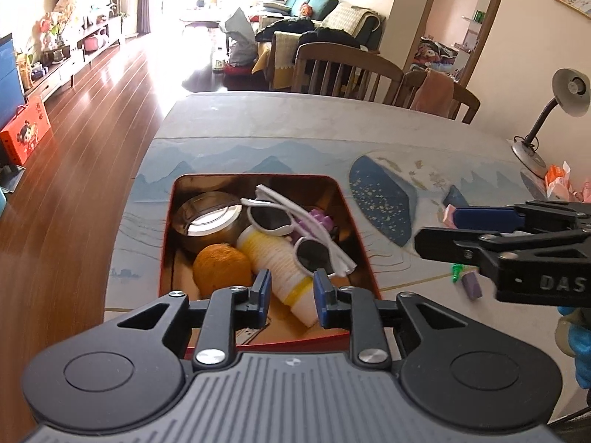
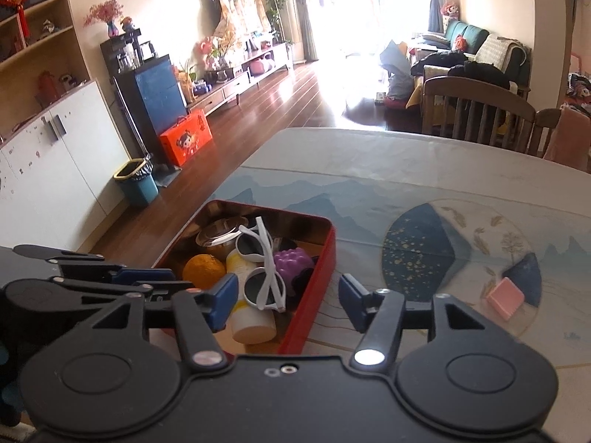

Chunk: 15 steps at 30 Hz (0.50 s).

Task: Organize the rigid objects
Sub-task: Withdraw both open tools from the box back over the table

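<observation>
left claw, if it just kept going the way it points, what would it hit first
Most likely the white bottle lying in the red tin: it sits right between the fingers of the left claw, with the orange just left of it. Depth is hard to judge here.

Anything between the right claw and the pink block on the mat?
Nothing visible. The pink block lies alone on the tablecloth, right of the right claw, whose jaws stand apart and empty. The red tin sits on the opposite side.
</observation>
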Available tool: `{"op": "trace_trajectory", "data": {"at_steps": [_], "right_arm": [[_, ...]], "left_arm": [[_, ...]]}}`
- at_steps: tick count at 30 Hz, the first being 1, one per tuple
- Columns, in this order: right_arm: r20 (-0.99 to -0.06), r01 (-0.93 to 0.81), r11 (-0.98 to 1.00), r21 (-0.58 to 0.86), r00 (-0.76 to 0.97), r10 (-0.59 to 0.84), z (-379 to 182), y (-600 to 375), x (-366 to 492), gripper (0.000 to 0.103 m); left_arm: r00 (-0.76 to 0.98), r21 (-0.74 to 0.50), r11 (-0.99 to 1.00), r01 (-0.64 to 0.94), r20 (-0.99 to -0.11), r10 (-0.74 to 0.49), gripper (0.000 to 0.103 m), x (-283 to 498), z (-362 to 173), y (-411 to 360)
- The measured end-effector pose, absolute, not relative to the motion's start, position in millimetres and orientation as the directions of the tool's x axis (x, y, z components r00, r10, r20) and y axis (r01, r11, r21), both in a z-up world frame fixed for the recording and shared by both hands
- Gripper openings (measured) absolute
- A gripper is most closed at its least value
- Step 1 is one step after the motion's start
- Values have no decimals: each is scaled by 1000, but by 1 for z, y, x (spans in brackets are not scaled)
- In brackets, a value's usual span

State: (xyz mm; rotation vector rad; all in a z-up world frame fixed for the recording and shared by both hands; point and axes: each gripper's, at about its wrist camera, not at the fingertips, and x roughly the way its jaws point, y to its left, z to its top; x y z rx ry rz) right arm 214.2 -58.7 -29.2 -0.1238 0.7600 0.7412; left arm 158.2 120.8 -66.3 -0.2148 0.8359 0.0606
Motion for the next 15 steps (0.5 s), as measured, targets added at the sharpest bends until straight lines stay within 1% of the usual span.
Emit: {"op": "trace_trajectory", "data": {"at_steps": [4,5,6,9,11,13,15], "right_arm": [[-643,-633,757,163,513,568,-22,-83,214,67],[-639,-626,762,166,521,566,-21,-89,214,70],[-637,-618,768,168,527,563,-20,-97,214,71],[-629,-600,780,179,540,559,-18,-117,214,73],[-622,-585,789,187,552,556,-18,-132,213,77],[-618,-567,800,195,563,549,-19,-147,214,80],[-616,-551,813,191,577,536,-20,-162,216,82]], "left_arm": [[684,-160,978,-133,-729,-26,37,160,-60,112],[688,-160,978,-132,-725,-26,47,159,-59,109],[695,-161,978,-133,-718,-23,55,159,-58,107],[708,-154,979,-135,-706,-14,56,161,-55,100],[710,-151,979,-139,-704,-8,56,163,-54,95],[711,-149,979,-141,-703,-4,60,165,-55,89],[718,-149,978,-148,-696,2,71,168,-54,84]]}}
